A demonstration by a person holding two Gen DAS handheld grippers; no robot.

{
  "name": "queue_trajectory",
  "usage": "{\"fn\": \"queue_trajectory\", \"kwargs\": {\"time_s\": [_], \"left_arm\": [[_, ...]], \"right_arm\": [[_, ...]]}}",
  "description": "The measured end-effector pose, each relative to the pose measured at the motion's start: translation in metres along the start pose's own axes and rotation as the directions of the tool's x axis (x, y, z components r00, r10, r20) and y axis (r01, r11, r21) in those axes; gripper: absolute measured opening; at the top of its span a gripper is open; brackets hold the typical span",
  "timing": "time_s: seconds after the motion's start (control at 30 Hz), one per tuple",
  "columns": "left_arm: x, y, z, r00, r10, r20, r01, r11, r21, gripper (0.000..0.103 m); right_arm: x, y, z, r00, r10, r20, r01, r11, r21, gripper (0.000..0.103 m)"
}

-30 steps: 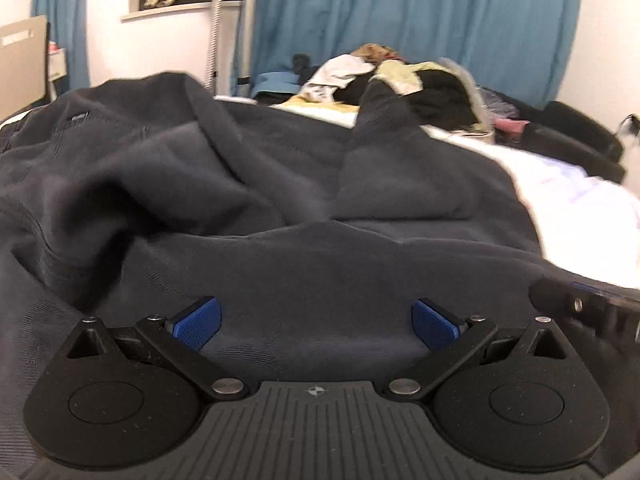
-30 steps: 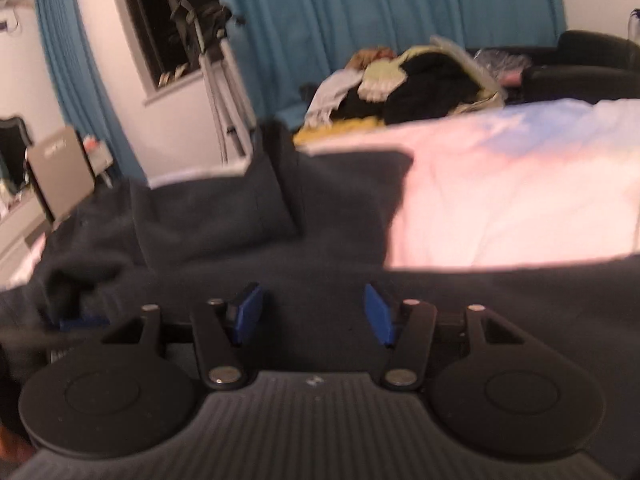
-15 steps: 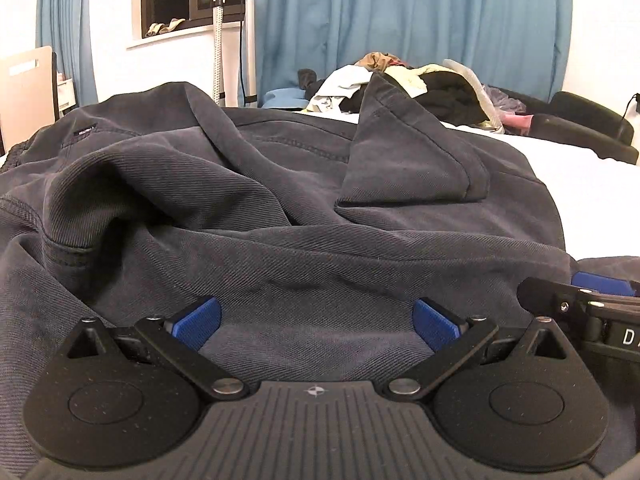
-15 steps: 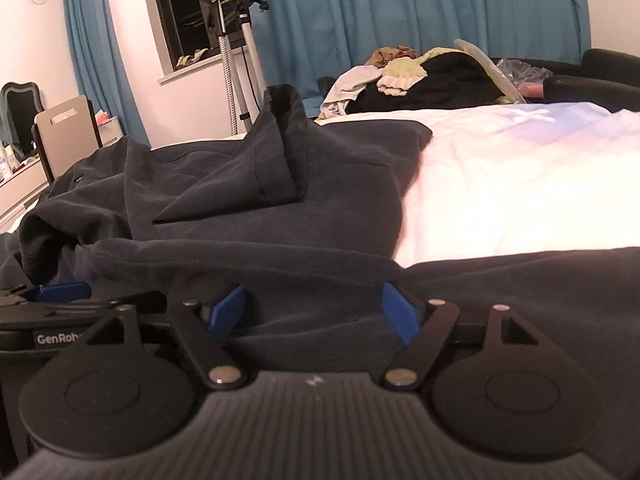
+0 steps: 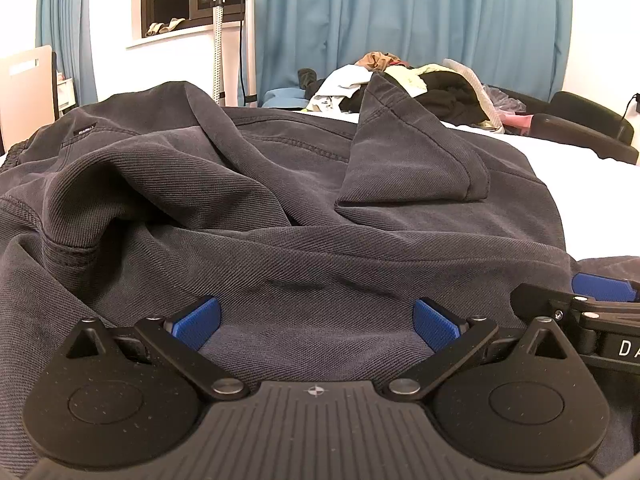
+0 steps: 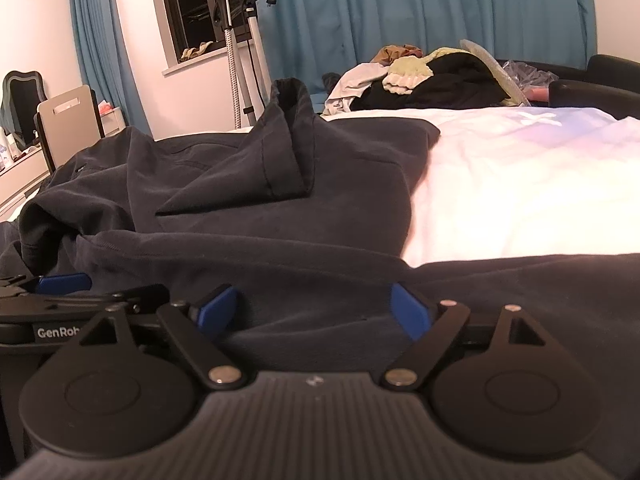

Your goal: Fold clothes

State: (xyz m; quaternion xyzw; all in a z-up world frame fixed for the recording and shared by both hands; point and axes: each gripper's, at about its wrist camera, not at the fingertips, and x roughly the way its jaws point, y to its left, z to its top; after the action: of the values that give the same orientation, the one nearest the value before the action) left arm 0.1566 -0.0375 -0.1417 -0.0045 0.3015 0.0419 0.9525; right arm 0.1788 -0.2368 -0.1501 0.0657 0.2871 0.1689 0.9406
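Left wrist view, nearest first: the left gripper [image 5: 316, 322] sits low over the dark garment [image 5: 280, 216], its blue pads [image 5: 198, 320] spread wide with only loose cloth lying under the gap and nothing pinched. Just to its right the right gripper [image 5: 600, 292] pokes into the picture, resting on the same cloth. In the right wrist view the right gripper [image 6: 314, 308] has its jaws opening, pads [image 6: 408, 310] clear of the fabric, which lies flat beneath them but is not gripped. The garment is spread in loose folds across the white bed [image 6: 520, 184], covering its near and left part, with one cuff [image 6: 290, 136] standing up in a peak further back. Beyond it, at the bed's far edge, lies a pile of clothes [image 6: 424, 76]. Behind that hang blue curtains [image 6: 420, 8], with a steamer stand [image 6: 236, 40] by the window [image 6: 188, 12] and a chair [image 6: 68, 116] at the left.
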Motion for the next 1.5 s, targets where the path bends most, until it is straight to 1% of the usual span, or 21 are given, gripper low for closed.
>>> {"fn": "queue_trajectory", "kwargs": {"time_s": [0.17, 0.33, 0.47, 0.87, 0.97, 1.33, 1.5], "left_arm": [[0.0002, 0.0003, 0.0003, 1.000, 0.000, 0.001, 0.000, 1.000, 0.000, 0.103], [0.0007, 0.0026, 0.0001, 1.000, -0.002, 0.002, 0.002, 1.000, 0.001, 0.103], [0.0016, 0.0021, 0.0007, 1.000, -0.001, 0.002, 0.001, 1.000, 0.001, 0.103], [0.0000, -0.0002, 0.0009, 1.000, 0.000, 0.001, 0.000, 1.000, 0.001, 0.103], [0.0002, -0.0009, 0.0008, 1.000, 0.001, 0.001, -0.001, 1.000, 0.000, 0.103], [0.0008, -0.0011, 0.0008, 1.000, 0.000, 0.001, 0.000, 1.000, 0.000, 0.103], [0.0012, -0.0016, 0.0007, 1.000, 0.000, 0.002, 0.000, 1.000, 0.000, 0.103]], "right_arm": [[-0.0001, -0.0020, -0.0011, 1.000, 0.007, 0.000, -0.007, 1.000, 0.006, 0.086], [0.0004, -0.0021, -0.0021, 1.000, 0.014, -0.001, -0.014, 1.000, 0.009, 0.090], [0.0013, -0.0008, -0.0026, 1.000, 0.020, -0.003, -0.020, 1.000, 0.009, 0.091], [-0.0012, -0.0028, -0.0027, 1.000, 0.026, -0.002, -0.026, 1.000, 0.007, 0.092], [-0.0007, 0.0046, -0.0055, 1.000, 0.021, 0.002, -0.021, 1.000, 0.012, 0.092], [-0.0011, 0.0006, -0.0018, 1.000, 0.031, 0.000, -0.031, 0.999, 0.013, 0.093], [-0.0007, 0.0063, -0.0039, 1.000, 0.027, 0.002, -0.027, 0.999, 0.017, 0.093]]}}
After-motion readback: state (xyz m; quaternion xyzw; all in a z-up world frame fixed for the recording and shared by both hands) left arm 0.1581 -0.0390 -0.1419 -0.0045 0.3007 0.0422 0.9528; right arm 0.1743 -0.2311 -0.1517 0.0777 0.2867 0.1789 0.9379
